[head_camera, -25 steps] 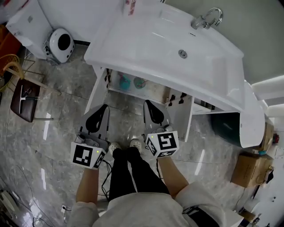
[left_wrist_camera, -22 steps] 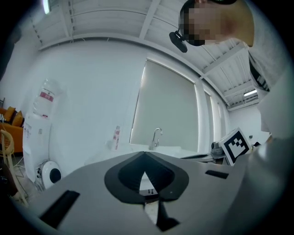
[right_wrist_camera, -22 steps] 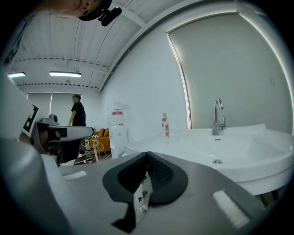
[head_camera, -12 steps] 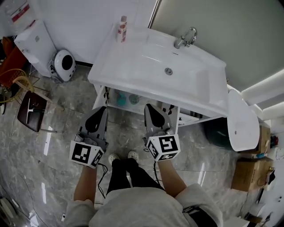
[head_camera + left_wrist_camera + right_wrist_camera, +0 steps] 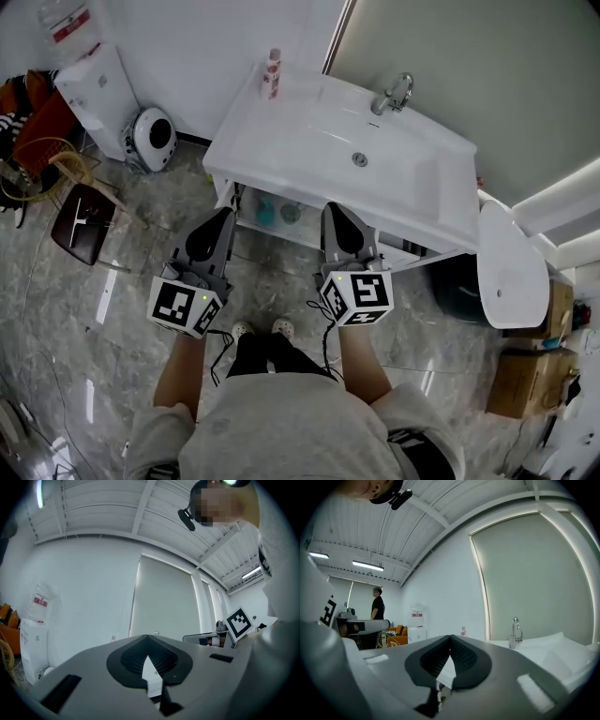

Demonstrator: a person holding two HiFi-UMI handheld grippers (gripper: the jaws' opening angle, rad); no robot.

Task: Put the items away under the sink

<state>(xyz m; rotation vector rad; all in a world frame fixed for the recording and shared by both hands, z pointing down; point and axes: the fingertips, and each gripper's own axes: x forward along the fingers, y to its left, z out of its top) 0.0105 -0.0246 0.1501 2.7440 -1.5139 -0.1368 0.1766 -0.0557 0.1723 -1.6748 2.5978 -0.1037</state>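
Now the left gripper [image 5: 226,217] and the right gripper [image 5: 334,210] are hanging level before the sink [image 5: 281,141]. Each is keeping its jaws pressed together with nothing between them, probably because no item is being carried at this moment. One bottle [image 5: 273,73] is standing upright on the sink's back left corner, well apart from both grippers; I judge it is waiting to be put away. Below, the cabinet [image 5: 228,195] is standing open, and two teal things [image 5: 265,211] are sitting side by side on its shelf; what they are I cannot tell.
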